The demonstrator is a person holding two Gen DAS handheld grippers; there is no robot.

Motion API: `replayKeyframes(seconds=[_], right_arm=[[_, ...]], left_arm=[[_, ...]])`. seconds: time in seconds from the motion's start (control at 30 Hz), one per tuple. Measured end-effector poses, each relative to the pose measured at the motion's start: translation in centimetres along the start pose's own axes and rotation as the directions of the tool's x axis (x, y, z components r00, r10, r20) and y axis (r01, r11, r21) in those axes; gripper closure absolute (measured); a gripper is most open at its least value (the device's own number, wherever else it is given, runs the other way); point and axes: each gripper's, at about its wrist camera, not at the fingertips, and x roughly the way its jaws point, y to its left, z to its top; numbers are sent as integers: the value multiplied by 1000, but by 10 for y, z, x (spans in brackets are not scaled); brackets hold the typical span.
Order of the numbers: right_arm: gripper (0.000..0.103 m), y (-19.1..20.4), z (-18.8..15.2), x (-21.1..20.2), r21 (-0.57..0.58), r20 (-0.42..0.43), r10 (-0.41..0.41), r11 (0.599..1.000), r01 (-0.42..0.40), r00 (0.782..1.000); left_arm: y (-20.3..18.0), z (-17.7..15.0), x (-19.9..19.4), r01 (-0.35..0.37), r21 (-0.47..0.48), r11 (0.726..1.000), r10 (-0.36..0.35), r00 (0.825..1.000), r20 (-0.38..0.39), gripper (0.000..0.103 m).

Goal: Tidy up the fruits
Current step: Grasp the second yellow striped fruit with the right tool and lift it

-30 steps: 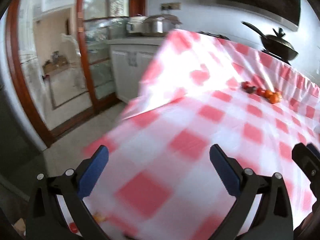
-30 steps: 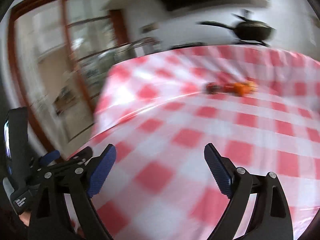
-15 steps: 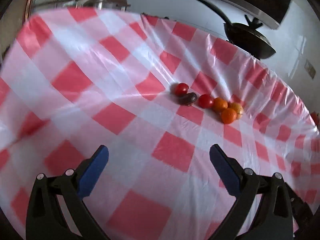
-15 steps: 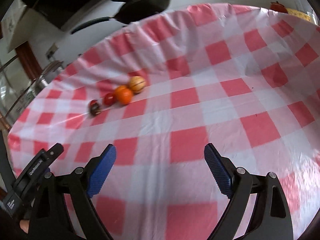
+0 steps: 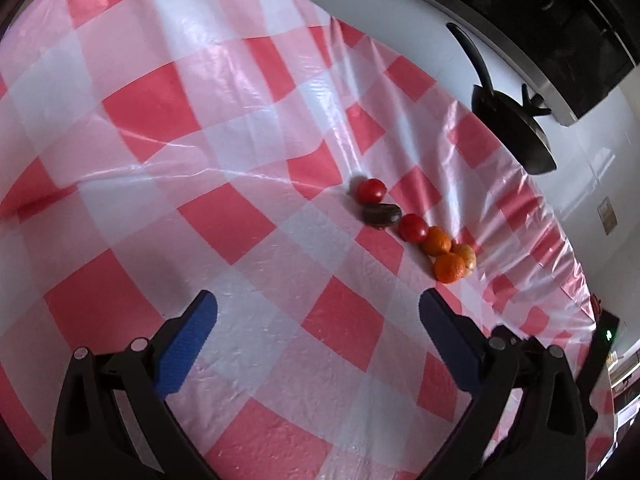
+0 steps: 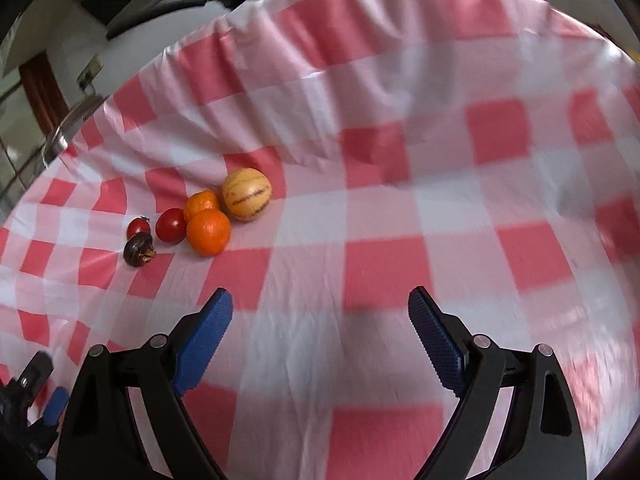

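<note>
A short row of fruit lies on the red-and-white checked tablecloth [image 5: 240, 224]: two red tomatoes [image 5: 371, 191] [image 5: 413, 228], a dark brown fruit [image 5: 381, 214], two oranges [image 5: 449, 267] [image 5: 437, 241] and a yellow striped melon [image 6: 246, 194]. In the right wrist view the oranges [image 6: 209, 231], a tomato [image 6: 171, 225] and the dark fruit [image 6: 138, 251] lie left of centre. My left gripper [image 5: 318, 312] is open and empty, short of the fruit. My right gripper [image 6: 320, 308] is open and empty, with the fruit ahead to its left.
A black pan [image 5: 512, 128] with a long handle stands beyond the table's far edge by a white wall. The cloth is wrinkled along the far edge [image 6: 320, 40]. The left gripper's body [image 6: 28, 396] shows at the lower left of the right wrist view.
Both grippers have swung from the room and table edge to face the fruit row and moved closer to it. Both stayed open.
</note>
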Motion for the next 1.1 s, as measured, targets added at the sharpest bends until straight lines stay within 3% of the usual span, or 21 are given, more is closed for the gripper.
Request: replayKeyframes(seconds=[0.33,0.47,0.57,0.77,0.93,0.97,1.0,1.03,1.1], right_arm=[[31,41,38,64,-151,-96,-24,989,10,995],[32,58,48,76,-202,-75,-32,979,17,997],[32,66,57,84,-190,-81,21,981,-36,996],[38,65,72,108,-140,-120,13,990,-30,993],[43,68,73,113,-232,-114,-1,972,-26,994],[47,70,71,109,-254,-115,-5,967,-25,993],[60,71,70,106,-268,-110,-4,963,-26,994],[60,72,68,102,-281,-109,2,959,-33,994],[60,62,63,83,-225,-92,20,973,-40,996]], left_arm=[[-1,0,1,14,12,1000,-13,1000,-7,2],[1,0,1,26,0,1000,-26,1000,-10,2],[0,0,2,29,7,1000,-29,1000,-10,2],[-1,0,3,30,8,1000,-29,1000,-8,2],[-3,-1,3,27,18,999,-27,1000,-3,2],[-4,-1,4,25,19,1000,-25,1000,-1,2],[-4,0,4,24,20,1000,-24,1000,-1,2],[-4,0,3,24,22,999,-24,1000,0,2],[-5,-1,3,19,27,999,-20,1000,4,2]])
